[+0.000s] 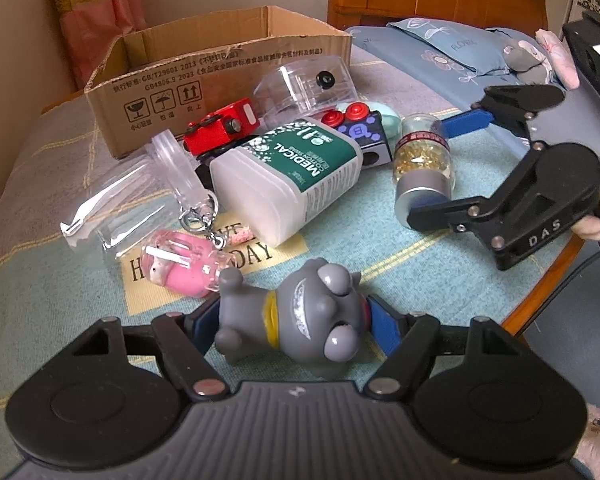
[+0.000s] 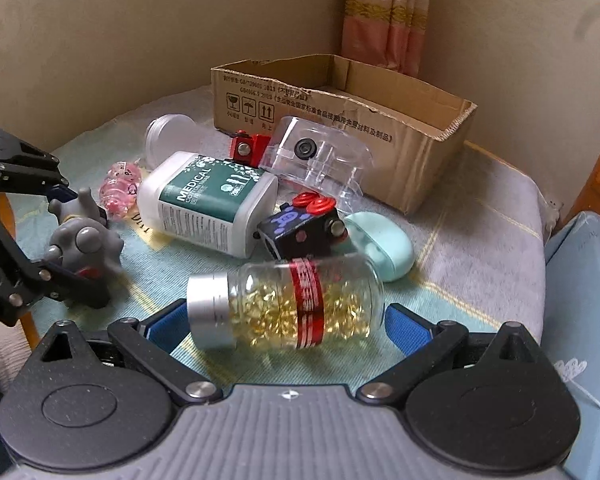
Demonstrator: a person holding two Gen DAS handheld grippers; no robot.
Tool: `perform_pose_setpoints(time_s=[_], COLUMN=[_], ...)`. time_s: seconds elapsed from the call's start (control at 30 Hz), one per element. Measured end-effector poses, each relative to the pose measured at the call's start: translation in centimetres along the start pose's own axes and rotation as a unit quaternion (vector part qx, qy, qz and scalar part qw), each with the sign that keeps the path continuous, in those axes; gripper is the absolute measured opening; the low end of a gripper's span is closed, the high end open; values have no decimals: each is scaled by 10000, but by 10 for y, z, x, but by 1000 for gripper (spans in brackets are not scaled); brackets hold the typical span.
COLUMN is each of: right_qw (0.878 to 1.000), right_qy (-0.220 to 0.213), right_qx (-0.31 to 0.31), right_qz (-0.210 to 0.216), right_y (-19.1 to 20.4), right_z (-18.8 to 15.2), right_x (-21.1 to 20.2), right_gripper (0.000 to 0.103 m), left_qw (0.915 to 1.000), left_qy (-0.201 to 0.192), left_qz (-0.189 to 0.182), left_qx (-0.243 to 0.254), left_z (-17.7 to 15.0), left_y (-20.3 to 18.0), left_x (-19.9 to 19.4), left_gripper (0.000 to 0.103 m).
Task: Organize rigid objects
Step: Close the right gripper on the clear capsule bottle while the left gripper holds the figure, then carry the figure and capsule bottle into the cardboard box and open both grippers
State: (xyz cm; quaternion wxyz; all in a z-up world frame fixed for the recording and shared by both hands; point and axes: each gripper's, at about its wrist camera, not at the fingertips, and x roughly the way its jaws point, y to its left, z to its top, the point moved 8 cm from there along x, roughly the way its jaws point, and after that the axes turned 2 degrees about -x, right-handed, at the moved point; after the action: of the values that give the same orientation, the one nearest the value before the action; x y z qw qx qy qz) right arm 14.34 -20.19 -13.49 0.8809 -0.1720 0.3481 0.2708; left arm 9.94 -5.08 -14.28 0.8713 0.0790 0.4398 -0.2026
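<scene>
Since the capsule bottle (image 2: 286,304) lies sideways between the spread fingers of the right gripper (image 2: 286,320), a squeeze works; left gripper (image 1: 296,328) brackets the grey toy (image 1: 300,316), not clamped.

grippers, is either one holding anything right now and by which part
The left gripper brackets the grey toy across its body; the right gripper brackets the capsule bottle end to end. Firm contact cannot be told.

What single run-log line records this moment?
left gripper: open around grey toy | right gripper: open around capsule jar | cardboard box: nothing visible inside
</scene>
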Motion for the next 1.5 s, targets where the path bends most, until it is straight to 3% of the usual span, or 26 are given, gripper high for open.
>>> perform_pose_setpoints(time_s=[0.3,0.63,0.9,1.23,1.5], right_qw=[9996,9984,9973,9983,9986], right_qy=[137,511,607,397,91], right_qx=[-229,-14,375,235,272], right_qz=[42,-229,-173,-343,-448], right_y=[6,10,11,17,3], right_z=[4,7,13,38,72], right_x=[8,7,-10,-39,-47], right_gripper=[103,100,100,100,100], left_qw=[10000,9999,9995,9991,9988], left_qy=[-6,37,102,-67,-345], left_qz=[-1,-93,-248,-287,-84], left_qx=[21,58,143,317,333], left_z=[-1,-1,2,30,80], left_y=[0,-1,-5,0,22], left_x=[0,-4,-20,-46,-50], left_gripper=[74,74,74,73,73])
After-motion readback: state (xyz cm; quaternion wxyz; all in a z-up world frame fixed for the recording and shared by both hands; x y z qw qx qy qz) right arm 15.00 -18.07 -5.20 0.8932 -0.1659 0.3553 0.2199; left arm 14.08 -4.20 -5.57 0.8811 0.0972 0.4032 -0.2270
